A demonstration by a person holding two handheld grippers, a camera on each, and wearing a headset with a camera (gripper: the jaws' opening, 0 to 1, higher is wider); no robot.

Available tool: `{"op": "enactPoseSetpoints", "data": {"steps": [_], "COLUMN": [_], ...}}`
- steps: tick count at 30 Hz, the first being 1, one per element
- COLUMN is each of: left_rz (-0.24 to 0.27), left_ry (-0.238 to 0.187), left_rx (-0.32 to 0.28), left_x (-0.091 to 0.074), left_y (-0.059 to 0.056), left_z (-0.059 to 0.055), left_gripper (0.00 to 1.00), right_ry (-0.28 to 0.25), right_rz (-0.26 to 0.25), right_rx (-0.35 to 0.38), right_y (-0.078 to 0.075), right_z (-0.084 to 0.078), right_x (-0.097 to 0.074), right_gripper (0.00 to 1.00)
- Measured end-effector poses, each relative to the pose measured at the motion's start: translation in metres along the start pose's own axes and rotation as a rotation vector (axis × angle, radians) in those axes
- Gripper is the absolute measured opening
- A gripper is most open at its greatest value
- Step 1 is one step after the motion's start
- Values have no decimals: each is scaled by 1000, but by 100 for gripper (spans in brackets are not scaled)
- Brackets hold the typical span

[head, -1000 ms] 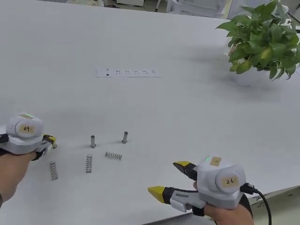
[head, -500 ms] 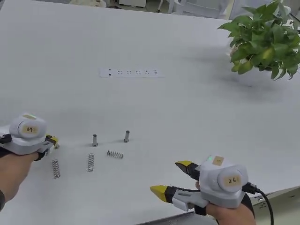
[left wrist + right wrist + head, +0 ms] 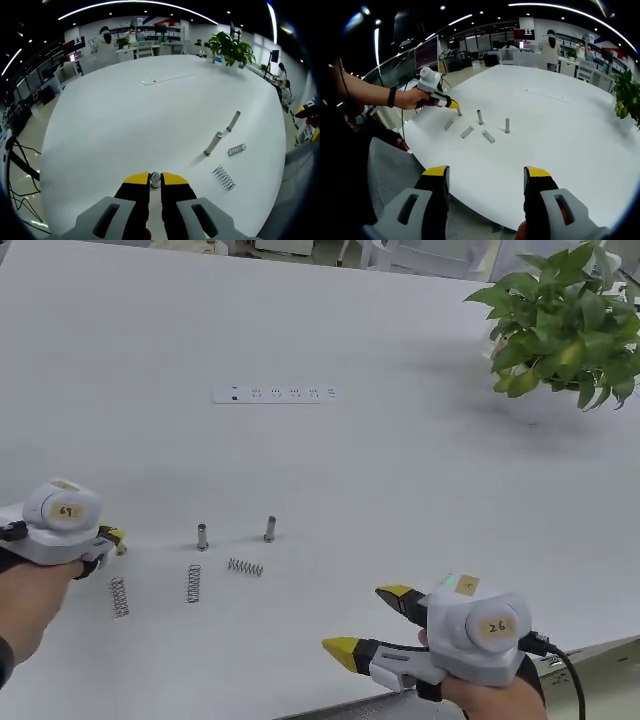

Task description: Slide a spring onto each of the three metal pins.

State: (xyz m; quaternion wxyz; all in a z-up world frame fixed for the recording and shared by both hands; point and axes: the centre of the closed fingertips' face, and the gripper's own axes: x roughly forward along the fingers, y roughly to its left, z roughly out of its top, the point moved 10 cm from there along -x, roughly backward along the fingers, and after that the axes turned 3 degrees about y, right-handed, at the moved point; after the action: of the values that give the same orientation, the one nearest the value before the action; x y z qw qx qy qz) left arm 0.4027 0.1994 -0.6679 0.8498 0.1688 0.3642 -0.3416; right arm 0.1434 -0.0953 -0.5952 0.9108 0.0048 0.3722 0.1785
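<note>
My left gripper (image 3: 113,538) (image 3: 155,178) is at the table's left, shut on a small metal pin (image 3: 155,180) that stands upright on the white table. Two more pins (image 3: 202,536) (image 3: 270,529) stand to its right, also seen as pins (image 3: 213,143) (image 3: 233,121). Three springs lie flat in front of them: one (image 3: 119,597) near the left gripper, one (image 3: 192,583) in the middle, one (image 3: 244,567) to the right. My right gripper (image 3: 368,622) (image 3: 486,172) hovers open near the front edge, well apart from the springs (image 3: 467,132).
A white power strip (image 3: 275,394) lies further back on the table (image 3: 400,470). A potted plant (image 3: 560,325) stands at the far right. The table's front edge (image 3: 590,650) runs just behind my right gripper. A mesh chair (image 3: 390,170) sits below that edge.
</note>
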Motion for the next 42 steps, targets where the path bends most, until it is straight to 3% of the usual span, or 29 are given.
{"op": "enactPoseSetpoints", "data": {"steps": [23, 33, 42], "left_rz": [6, 1, -11], "left_ry": [4, 15, 11], "left_rx": [6, -12, -6], "left_x": [1, 0, -11], "left_y": [-4, -4, -2], "left_z": [-1, -5, -13], "left_gripper": [1, 14, 17], "right_ry": [5, 5, 5], "right_rz": [-3, -2, -2], "right_rx": [7, 13, 20], "right_y": [0, 1, 0], "right_z": [-3, -5, -6], "right_x": [-1, -1, -1], "right_gripper": [58, 58, 58]}}
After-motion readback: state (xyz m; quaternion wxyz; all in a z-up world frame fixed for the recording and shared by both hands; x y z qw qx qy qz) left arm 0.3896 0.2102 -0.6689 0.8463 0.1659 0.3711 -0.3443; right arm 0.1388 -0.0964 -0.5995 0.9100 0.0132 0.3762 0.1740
